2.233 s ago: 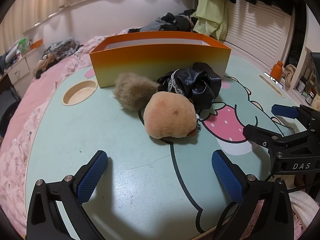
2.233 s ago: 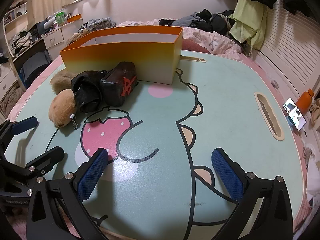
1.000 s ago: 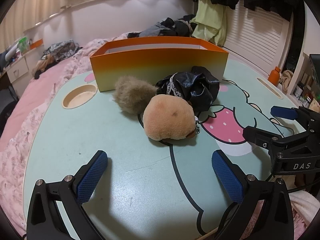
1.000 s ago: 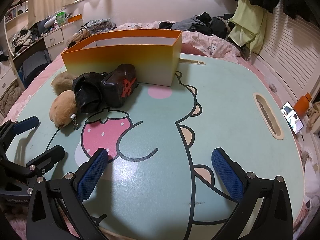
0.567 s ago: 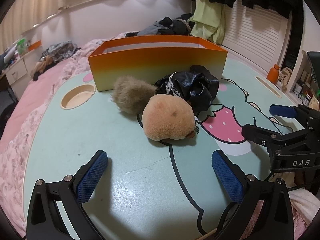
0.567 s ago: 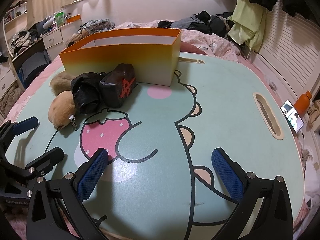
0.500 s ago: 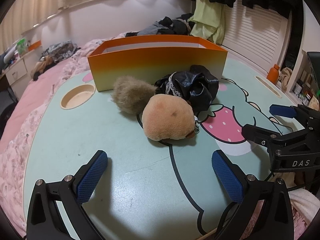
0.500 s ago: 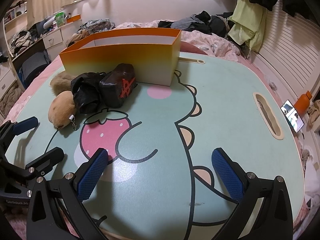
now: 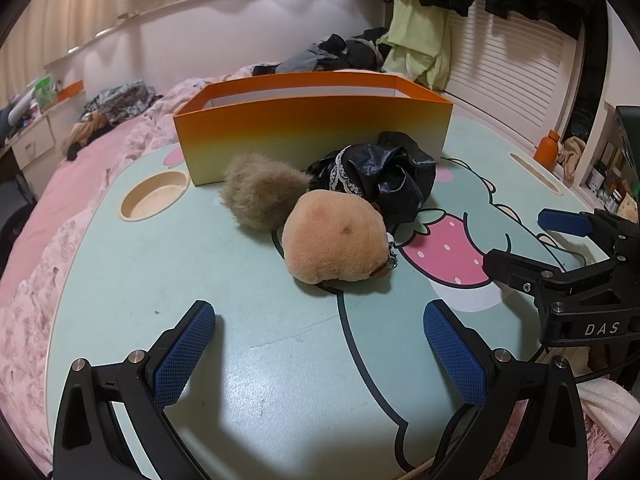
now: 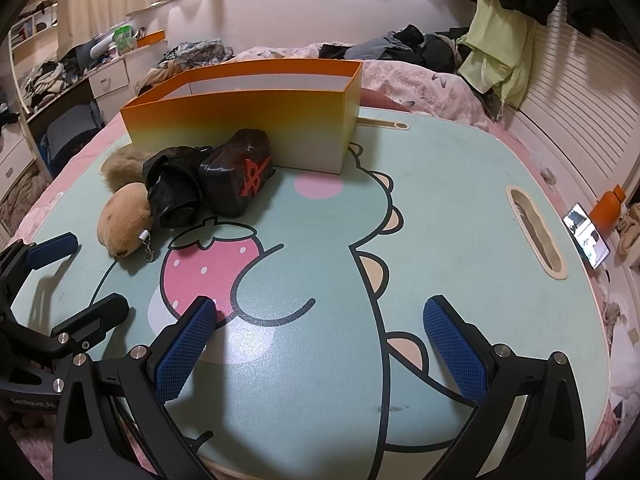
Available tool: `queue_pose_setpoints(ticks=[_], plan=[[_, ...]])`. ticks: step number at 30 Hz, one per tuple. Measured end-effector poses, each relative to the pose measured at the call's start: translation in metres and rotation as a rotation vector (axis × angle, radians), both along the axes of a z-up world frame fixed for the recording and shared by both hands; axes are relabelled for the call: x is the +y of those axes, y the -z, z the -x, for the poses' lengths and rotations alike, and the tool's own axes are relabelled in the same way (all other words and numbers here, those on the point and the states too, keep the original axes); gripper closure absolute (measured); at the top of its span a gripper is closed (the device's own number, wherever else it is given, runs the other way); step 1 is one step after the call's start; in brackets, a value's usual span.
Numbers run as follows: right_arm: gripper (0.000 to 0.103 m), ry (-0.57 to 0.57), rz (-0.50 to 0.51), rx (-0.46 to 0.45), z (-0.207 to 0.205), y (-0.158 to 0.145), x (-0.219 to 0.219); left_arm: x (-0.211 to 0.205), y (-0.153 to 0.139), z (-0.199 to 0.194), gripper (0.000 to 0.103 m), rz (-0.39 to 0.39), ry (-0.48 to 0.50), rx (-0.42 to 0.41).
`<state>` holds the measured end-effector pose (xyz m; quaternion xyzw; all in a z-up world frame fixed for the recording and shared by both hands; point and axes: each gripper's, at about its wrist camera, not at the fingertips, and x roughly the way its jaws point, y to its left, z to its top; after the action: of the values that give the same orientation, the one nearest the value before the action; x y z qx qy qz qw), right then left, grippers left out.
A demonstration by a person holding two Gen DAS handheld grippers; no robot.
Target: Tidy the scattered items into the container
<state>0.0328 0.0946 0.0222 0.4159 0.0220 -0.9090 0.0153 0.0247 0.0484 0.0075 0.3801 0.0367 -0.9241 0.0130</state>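
Observation:
An orange open-topped box stands at the back of the green cartoon table. In front of it lie a tan plush with a key clip, a fluffy brown plush, crumpled black fabric with lace and a dark packet with a red mark. My left gripper is open and empty, just short of the tan plush. My right gripper is open and empty, over the table's near part.
The table has a round cup recess at the left and a slot at the right. Pink bedding surrounds it. A phone and an orange bottle sit off the right edge.
Both views have shifted only slightly; the box and the pile sit marginally lower and nearer. Nothing was taken hold of or let go.

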Motion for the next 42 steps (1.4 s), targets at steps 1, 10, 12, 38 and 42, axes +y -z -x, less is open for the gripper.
queue_pose_setpoints(ticks=[1,10,12,38,42], plan=[[0.0,-0.002,-0.002,0.001,0.0,0.0,0.0,0.0,0.0,0.0,0.0,-0.002,0.0,0.0],[0.0,-0.003,-0.008,0.005,0.0,-0.002,0.004,0.005,-0.002,0.002,0.0,-0.008,0.002,-0.002],[0.0,-0.005,-0.011,0.007,-0.001,-0.002,0.004,0.004,-0.002,0.002,0.0,-0.012,0.003,-0.003],[0.0,-0.006,0.016,-0.01,0.001,0.003,0.007,-0.004,-0.009,0.006,0.007,-0.044,0.037,0.002],[0.0,-0.006,0.02,-0.013,0.001,0.004,0.007,-0.013,-0.022,0.02,0.024,-0.07,0.01,0.026]])
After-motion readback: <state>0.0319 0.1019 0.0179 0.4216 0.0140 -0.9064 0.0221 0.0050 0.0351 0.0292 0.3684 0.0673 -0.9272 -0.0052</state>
